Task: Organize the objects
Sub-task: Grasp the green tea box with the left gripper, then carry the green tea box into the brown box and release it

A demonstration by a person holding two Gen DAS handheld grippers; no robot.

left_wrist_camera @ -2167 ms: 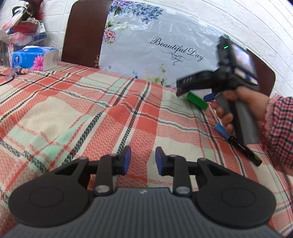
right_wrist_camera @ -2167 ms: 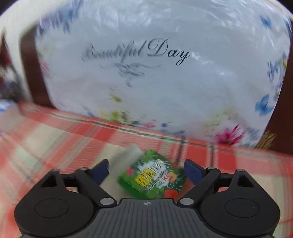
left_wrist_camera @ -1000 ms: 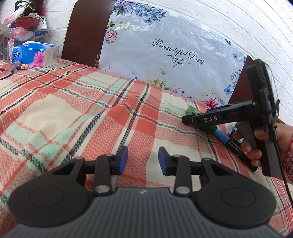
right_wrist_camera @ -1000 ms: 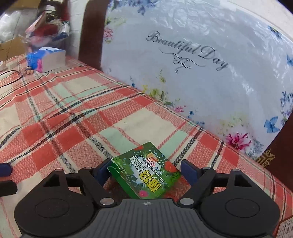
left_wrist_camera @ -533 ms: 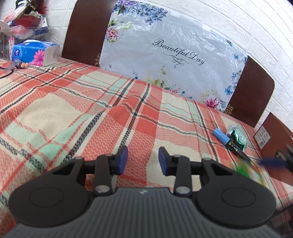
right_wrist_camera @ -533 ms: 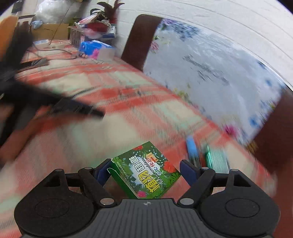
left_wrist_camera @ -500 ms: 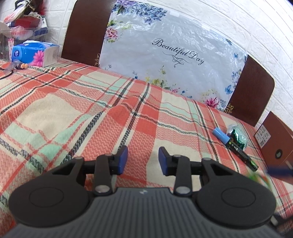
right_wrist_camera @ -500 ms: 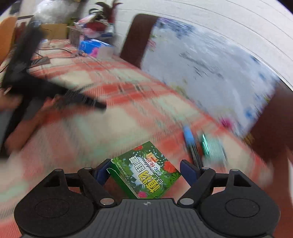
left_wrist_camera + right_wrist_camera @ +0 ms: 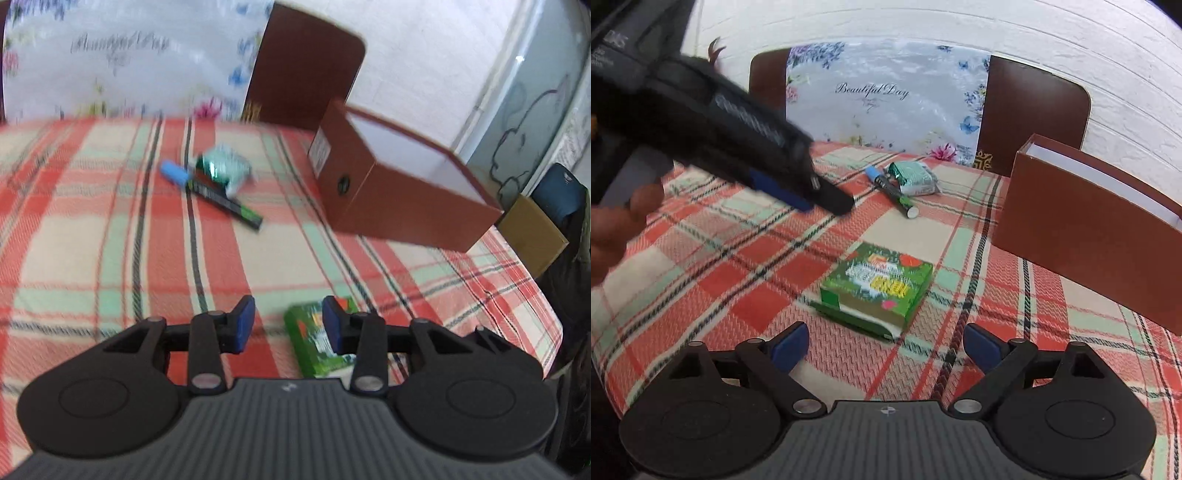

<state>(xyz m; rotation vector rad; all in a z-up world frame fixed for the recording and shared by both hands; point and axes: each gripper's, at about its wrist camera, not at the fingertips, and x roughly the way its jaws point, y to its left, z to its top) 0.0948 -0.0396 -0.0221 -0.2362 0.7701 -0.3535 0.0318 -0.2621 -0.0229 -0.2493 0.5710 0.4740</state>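
Note:
A green box [image 9: 877,290] lies flat on the plaid tablecloth, just ahead of my right gripper [image 9: 886,345], which is open and empty. In the left wrist view the green box [image 9: 317,341] lies below my left gripper [image 9: 288,325], partly behind its right finger; that gripper is open and empty. The left gripper [image 9: 812,195] also shows in the right wrist view, hovering above the cloth at the left. A marker with a blue cap [image 9: 892,192] and a green foil packet [image 9: 916,177] lie farther back. An open brown box [image 9: 1089,225] stands at the right.
Two brown chair backs [image 9: 1034,114] and a floral "Beautiful Day" bag [image 9: 886,99] stand behind the table. The table's right edge [image 9: 546,306] is near the brown box [image 9: 399,192]. A cardboard box [image 9: 532,236] sits beyond it.
My right gripper has opened and let go of the green box, which now lies on the cloth. My left gripper has swung right toward the box and the brown box.

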